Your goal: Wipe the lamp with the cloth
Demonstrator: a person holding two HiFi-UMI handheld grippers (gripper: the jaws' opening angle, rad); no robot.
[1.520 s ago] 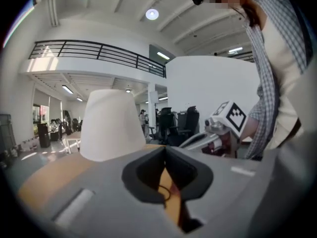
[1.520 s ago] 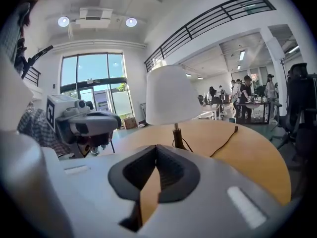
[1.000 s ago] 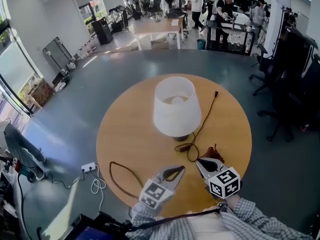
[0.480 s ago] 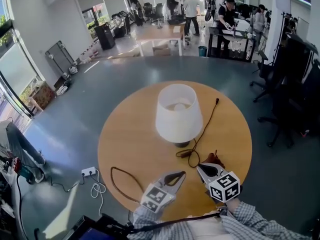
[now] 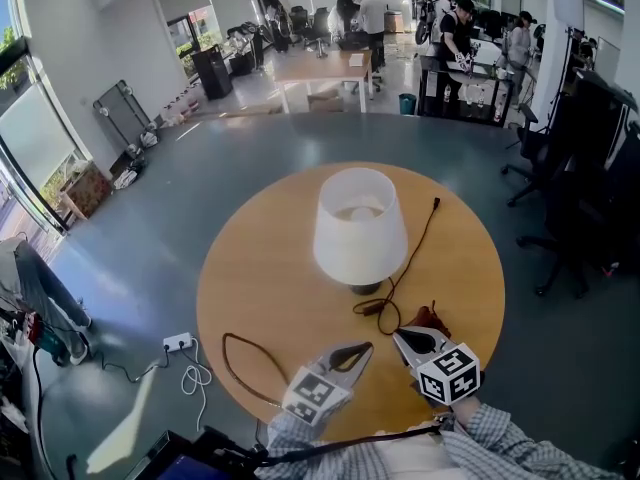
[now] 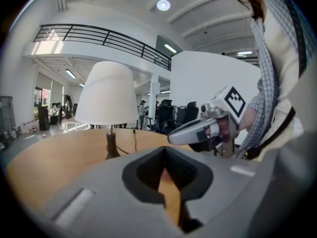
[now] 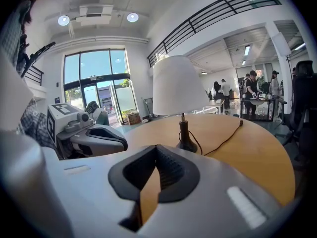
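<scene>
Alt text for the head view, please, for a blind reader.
A white-shaded lamp stands at the centre of a round wooden table. Near the person, the left gripper and right gripper are shut and empty, a dark red cloth beside the right one.

The table (image 5: 260, 268) has a smooth, light wood top with a matt finish and faint grain. The shade (image 5: 360, 223) is white and matt, thin enough to let light glow through; whether it is cloth or plastic cannot be told. Its stem (image 7: 184, 135) is dark and slightly glossy, and the cord (image 5: 415, 243) looks like thin black rubber. The cloth (image 5: 430, 318) is a soft, crumpled, reddish-brown fabric. The left gripper (image 5: 366, 347) and right gripper (image 5: 397, 332) have shells of smooth matt grey plastic, with black ribbed pads (image 7: 171, 172). The sleeve (image 5: 500, 438) is checked woven cloth. The floor (image 5: 150, 238) is smooth, dark grey, faintly shiny.
</scene>
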